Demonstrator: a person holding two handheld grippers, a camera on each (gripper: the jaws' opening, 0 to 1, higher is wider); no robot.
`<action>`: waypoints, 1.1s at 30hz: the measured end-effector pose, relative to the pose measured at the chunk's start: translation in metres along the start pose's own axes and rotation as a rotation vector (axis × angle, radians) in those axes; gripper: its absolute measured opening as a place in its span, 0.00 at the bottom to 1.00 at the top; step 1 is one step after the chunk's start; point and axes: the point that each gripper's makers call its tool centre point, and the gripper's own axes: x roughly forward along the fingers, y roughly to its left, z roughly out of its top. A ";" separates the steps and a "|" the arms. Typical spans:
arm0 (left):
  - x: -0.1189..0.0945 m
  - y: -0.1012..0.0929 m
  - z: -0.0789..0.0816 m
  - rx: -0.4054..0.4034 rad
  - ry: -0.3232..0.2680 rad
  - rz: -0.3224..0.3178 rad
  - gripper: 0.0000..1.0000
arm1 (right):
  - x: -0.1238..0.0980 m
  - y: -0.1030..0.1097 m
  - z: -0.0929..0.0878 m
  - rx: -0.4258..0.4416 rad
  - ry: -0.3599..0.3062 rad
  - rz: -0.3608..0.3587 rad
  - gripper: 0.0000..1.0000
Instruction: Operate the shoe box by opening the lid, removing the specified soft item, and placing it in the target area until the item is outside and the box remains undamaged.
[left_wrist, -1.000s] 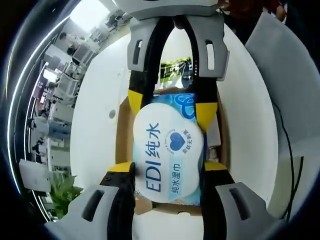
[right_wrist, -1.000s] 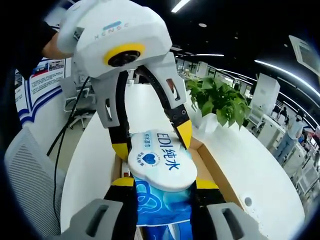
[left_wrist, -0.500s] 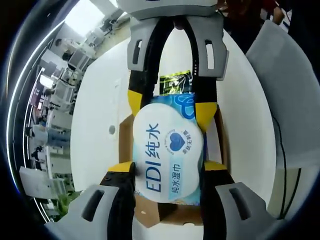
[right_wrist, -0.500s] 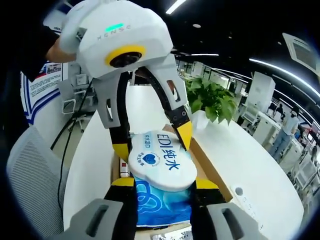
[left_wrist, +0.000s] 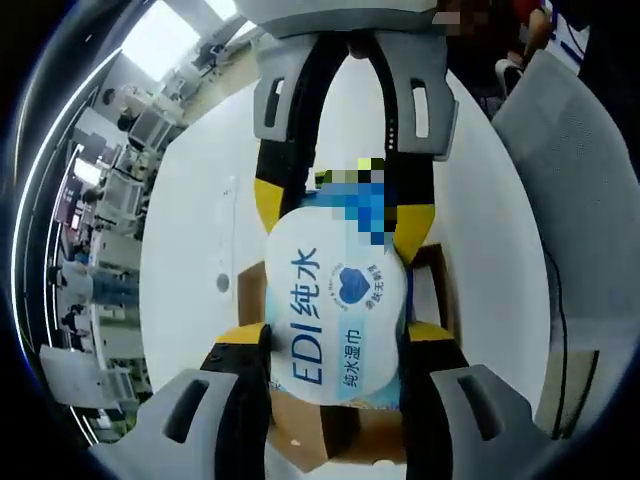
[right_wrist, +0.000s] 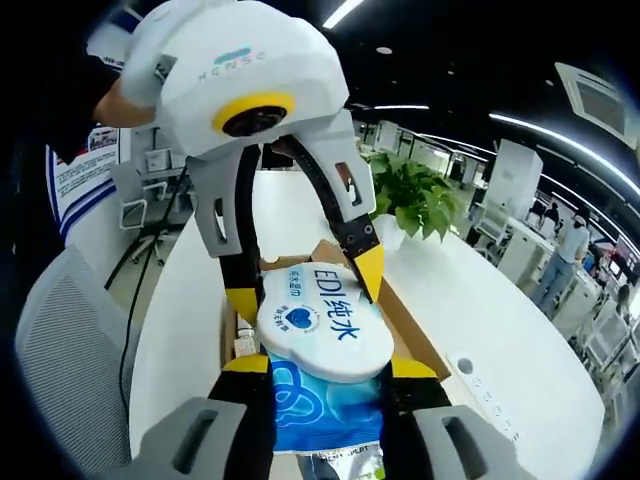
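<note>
Both hand-held grippers clamp the wet wipes pack (left_wrist: 335, 315) from opposite ends: left hand-held gripper (left_wrist: 335, 340) near, right hand-held gripper (right_wrist: 325, 372) opposite. The pack hangs above the open shoe box (left_wrist: 300, 440) (lid out of sight). Best to carry it level, clear of the cardboard walls. Beneath, a white tabletop (left_wrist: 190, 230); beyond, a potted plant (right_wrist: 420, 205) and open office.
</note>
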 end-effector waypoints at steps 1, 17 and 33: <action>0.001 0.000 0.002 0.001 -0.002 -0.005 0.50 | -0.002 0.000 -0.002 0.003 0.001 0.000 0.35; 0.022 0.003 0.040 0.021 -0.028 -0.032 0.50 | -0.032 -0.014 -0.028 0.023 0.027 -0.025 0.35; 0.045 0.011 0.074 0.030 -0.041 -0.043 0.50 | -0.055 -0.037 -0.056 0.031 0.050 -0.044 0.35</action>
